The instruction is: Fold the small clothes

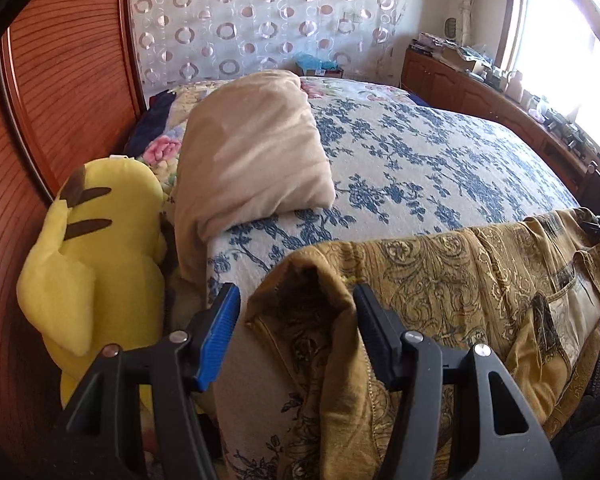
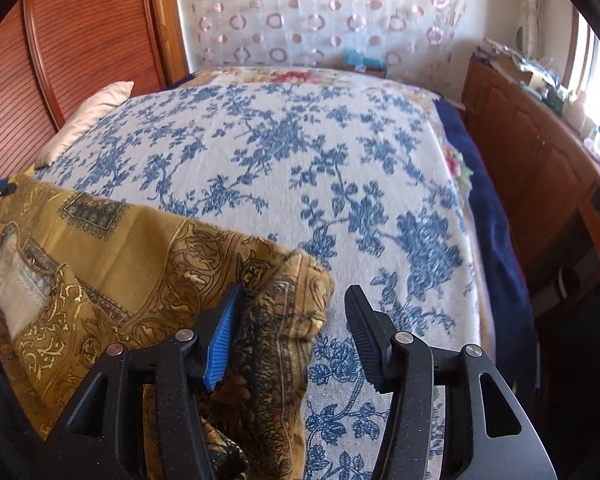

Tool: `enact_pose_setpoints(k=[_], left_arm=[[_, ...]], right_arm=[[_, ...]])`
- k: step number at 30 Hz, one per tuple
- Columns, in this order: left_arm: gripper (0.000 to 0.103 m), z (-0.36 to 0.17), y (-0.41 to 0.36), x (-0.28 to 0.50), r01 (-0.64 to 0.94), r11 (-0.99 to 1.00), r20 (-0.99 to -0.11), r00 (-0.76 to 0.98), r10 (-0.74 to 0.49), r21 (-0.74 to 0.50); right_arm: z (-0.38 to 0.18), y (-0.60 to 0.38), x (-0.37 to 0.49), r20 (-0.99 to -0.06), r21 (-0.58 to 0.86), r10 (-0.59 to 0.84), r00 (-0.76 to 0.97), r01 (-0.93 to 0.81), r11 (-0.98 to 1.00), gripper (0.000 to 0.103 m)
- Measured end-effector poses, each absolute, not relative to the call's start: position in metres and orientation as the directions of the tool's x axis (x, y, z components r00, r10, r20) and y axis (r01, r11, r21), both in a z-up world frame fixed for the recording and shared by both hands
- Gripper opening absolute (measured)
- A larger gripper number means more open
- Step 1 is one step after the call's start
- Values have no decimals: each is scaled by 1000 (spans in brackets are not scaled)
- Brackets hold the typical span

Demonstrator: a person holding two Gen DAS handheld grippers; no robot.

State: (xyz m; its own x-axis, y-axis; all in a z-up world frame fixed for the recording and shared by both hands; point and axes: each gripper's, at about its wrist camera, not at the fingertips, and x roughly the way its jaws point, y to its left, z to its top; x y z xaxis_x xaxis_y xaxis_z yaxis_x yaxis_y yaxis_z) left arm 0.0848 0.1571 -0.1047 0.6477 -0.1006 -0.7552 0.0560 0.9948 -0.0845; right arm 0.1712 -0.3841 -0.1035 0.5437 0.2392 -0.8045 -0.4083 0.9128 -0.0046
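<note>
Yellow plush (image 1: 96, 256) only in left view; cabinet doors (image 2: 540, 152) clearer in right.

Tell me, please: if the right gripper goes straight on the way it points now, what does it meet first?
Probably the blue-flowered bedspread; the right gripper stands open, the mustard garment's corner beside its blue finger.

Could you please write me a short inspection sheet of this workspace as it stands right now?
Surface: bed with blue floral cover, mostly bare.
Job's things: gold patterned garment draped over the bed's near edge.
Clutter: beige pillow, yellow plush toy by the wooden headboard.
Grippers: left tool open, a garment corner between its pads; right tool open, the other garment corner beside its blue pad.
Cables: nothing seen.
Surroundings: circle-patterned curtain, wooden cabinet with items under a bright window.
</note>
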Motion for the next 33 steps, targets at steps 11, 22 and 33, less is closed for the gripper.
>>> enact_pose_setpoints(k=[11, 22, 33], left_arm=[[5, -111, 143, 84, 113, 987, -765, 623, -161, -116], [1, 28, 110, 19, 172, 985, -489, 858, -158, -16], [1, 144, 127, 59, 133, 991, -293, 948, -122, 18]], right_arm=[[-105, -368, 162, -813, 61, 333, 477, -499, 864, 9], [16, -376, 103, -613, -29, 390, 687, -513, 858, 5], [183, -370, 117, -375, -190, 374, 848, -465, 865, 5]])
